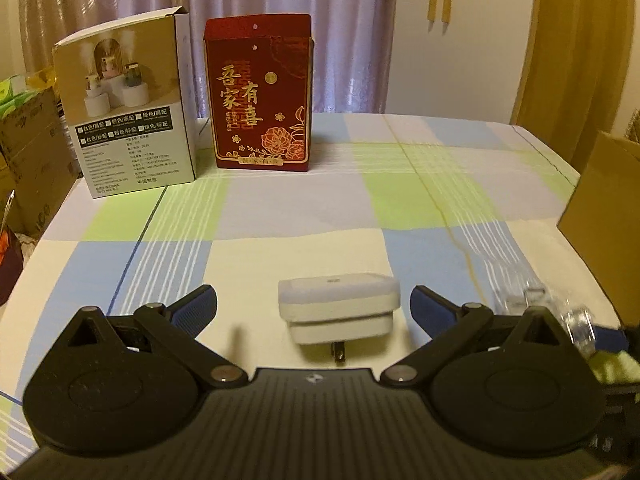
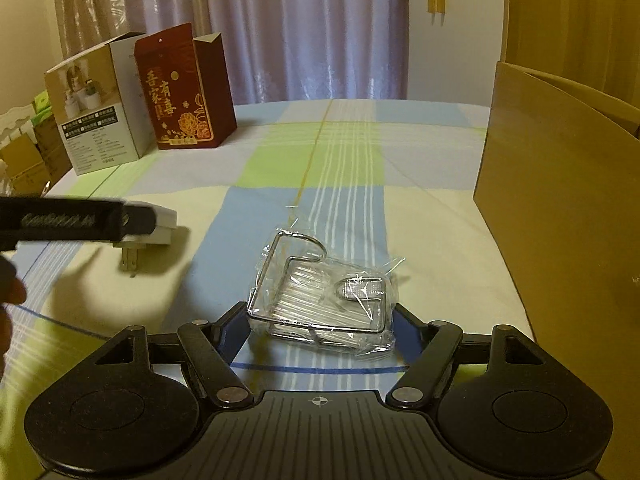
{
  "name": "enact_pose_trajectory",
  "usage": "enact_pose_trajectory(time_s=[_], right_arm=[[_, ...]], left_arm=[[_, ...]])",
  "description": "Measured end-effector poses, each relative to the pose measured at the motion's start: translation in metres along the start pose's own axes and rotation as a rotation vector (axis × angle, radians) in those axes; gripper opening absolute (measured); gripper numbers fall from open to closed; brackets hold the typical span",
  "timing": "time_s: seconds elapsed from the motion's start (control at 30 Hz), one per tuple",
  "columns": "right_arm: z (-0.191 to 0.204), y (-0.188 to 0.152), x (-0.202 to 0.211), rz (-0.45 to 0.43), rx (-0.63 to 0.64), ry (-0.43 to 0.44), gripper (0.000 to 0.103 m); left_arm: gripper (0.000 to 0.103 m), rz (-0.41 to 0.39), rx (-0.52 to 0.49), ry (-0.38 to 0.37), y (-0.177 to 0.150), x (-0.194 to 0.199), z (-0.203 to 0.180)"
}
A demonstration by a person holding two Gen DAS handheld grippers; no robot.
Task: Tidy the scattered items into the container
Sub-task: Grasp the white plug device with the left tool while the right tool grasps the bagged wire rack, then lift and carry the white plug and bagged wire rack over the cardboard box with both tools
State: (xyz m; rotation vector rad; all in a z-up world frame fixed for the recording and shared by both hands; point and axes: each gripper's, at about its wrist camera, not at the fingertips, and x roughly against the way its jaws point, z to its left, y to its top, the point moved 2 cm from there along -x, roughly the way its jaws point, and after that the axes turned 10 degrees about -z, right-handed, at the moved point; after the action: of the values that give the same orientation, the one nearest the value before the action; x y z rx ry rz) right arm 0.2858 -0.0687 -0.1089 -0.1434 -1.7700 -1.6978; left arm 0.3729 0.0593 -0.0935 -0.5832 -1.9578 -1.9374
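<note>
While spread wide over the checked desk (image 1: 280,216), left tongs (image 1: 316,308) flanking a white plug adapter (image 1: 340,308) lying between the blue pads, untouched. Right tongs (image 2: 316,320) likewise wide, straddling a plastic-wrapped wire rack (image 2: 320,300) on the cloth. Farther right, brown cardboard box (image 2: 552,200). At the far edge, red gift box (image 1: 260,96) beside white product box (image 1: 128,108), both upright.

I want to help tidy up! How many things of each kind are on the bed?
Standing boxes: 2, the white box and the red box
White plug: 1
Wire rack in a clear bag: 1
Brown cardboard box: 1
Total: 5
</note>
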Motion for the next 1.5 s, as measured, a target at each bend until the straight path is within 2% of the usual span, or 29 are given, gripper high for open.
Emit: enact_pose_trajectory(time_s=[0.13,0.23,0.27,0.3,0.53,0.8,1.07,1.1,1.2,1.3,1.43,1.5], right_arm=[[-0.001,0.001,0.0,0.002,-0.002,0.004,0.076],[-0.001,0.001,-0.001,0.003,0.0,0.006,0.076],[-0.002,0.001,-0.001,0.003,-0.002,0.007,0.076],[-0.002,0.0,-0.001,0.003,-0.005,0.008,0.076],[-0.003,0.0,0.011,0.01,0.019,0.018,0.076],[0.0,-0.012,0.058,0.043,0.061,0.043,0.076],[0.002,-0.05,0.115,0.092,0.069,0.061,0.076],[0.002,-0.054,0.12,0.093,0.078,0.064,0.076],[0.001,-0.063,0.129,0.101,0.095,0.06,0.076],[-0.002,-0.068,0.132,0.102,0.108,0.051,0.076],[-0.005,-0.067,0.132,0.1,0.11,0.051,0.076],[-0.006,-0.066,0.131,0.099,0.11,0.053,0.076]], left_arm=[[0.089,0.02,0.027,-0.014,0.0,-0.007,0.0],[0.073,0.042,0.0,-0.028,-0.003,-0.013,-0.004],[0.064,0.048,-0.004,-0.032,-0.004,-0.014,-0.004],[0.063,0.05,-0.007,-0.034,-0.005,-0.014,-0.005],[0.063,0.067,-0.051,-0.046,-0.015,0.008,-0.006],[0.061,0.1,-0.065,-0.065,-0.029,0.075,-0.02],[0.061,0.168,-0.073,-0.063,-0.08,0.144,-0.044],[0.065,0.177,-0.077,-0.053,-0.087,0.15,-0.047],[0.075,0.188,-0.074,-0.034,-0.099,0.162,-0.053],[0.078,0.175,-0.113,-0.027,-0.101,0.163,-0.059],[0.078,0.163,-0.118,-0.017,-0.097,0.159,-0.054],[0.075,0.177,-0.126,-0.025,-0.097,0.157,-0.052]])
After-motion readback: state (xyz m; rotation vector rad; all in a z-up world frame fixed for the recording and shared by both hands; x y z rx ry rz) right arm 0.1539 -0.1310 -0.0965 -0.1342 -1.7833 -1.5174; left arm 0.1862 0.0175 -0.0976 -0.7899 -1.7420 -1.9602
